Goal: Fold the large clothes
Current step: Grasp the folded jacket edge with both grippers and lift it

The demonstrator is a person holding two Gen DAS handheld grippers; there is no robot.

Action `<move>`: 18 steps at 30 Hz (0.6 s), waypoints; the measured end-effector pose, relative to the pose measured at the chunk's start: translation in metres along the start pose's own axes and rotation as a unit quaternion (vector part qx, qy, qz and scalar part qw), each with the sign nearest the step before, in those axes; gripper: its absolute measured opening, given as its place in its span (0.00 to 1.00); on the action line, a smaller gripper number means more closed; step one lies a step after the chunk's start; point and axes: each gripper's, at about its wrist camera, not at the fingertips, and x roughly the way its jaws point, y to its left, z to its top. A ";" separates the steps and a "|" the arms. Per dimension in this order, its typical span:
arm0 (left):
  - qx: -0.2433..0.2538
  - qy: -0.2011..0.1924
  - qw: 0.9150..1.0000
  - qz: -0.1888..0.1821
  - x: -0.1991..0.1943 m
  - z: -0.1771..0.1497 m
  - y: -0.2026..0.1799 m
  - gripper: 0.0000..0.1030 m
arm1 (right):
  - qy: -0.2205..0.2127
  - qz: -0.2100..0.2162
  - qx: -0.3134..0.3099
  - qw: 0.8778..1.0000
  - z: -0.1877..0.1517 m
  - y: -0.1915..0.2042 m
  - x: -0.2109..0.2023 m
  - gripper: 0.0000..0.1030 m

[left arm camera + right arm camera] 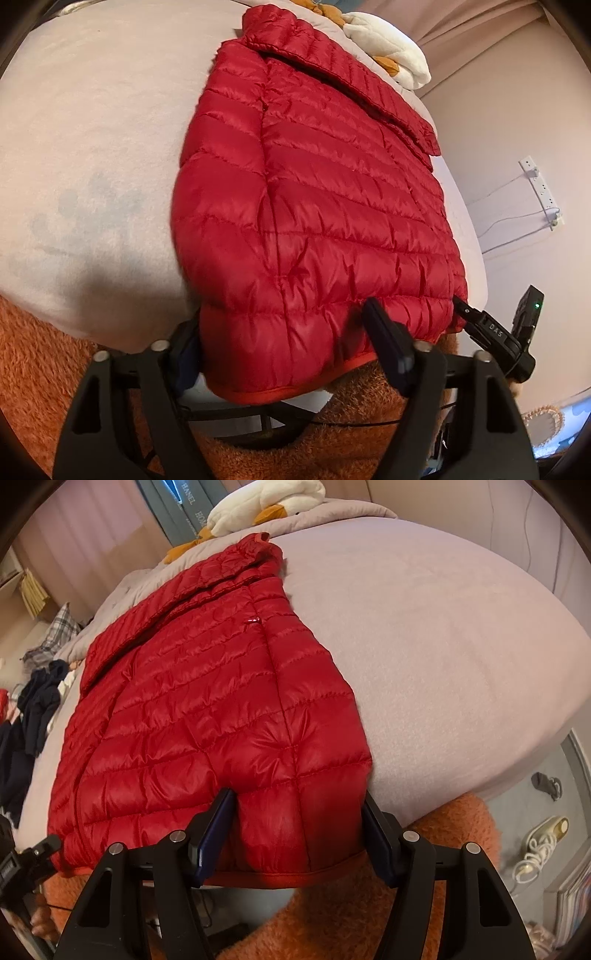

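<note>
Both claws straddled the hem of a red puffer jacket (pixel 317 206) spread on the bed (pixel 96 155): left claw (pixel 284 332) and right claw (pixel 299 819) each pinched a corner, apparently for folding

The jacket (pixel 314 206) was glossy, quilted red cloth, probably nylon. The bed (pixel 443 646) wore matt, soft, faintly fuzzy fabric. Each hand-held gripper (pixel 301 834) looked like matt black plastic with shiny metal pins. The rug (pixel 33 369) was shaggy orange pile.
</note>
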 end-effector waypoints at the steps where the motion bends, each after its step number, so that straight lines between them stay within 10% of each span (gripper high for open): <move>1: -0.001 -0.002 1.000 0.003 0.000 0.000 0.000 0.58 | -0.001 0.001 0.001 1.000 0.000 0.000 0.001 0.63; 7: -0.028 -0.007 1.000 0.001 -0.001 -0.001 0.000 0.21 | -0.003 0.005 -0.009 1.000 -0.002 0.001 -0.002 0.53; 18: 0.026 -0.074 0.997 0.004 -0.042 0.012 -0.041 0.13 | -0.041 0.049 -0.033 0.997 0.009 0.017 -0.028 0.18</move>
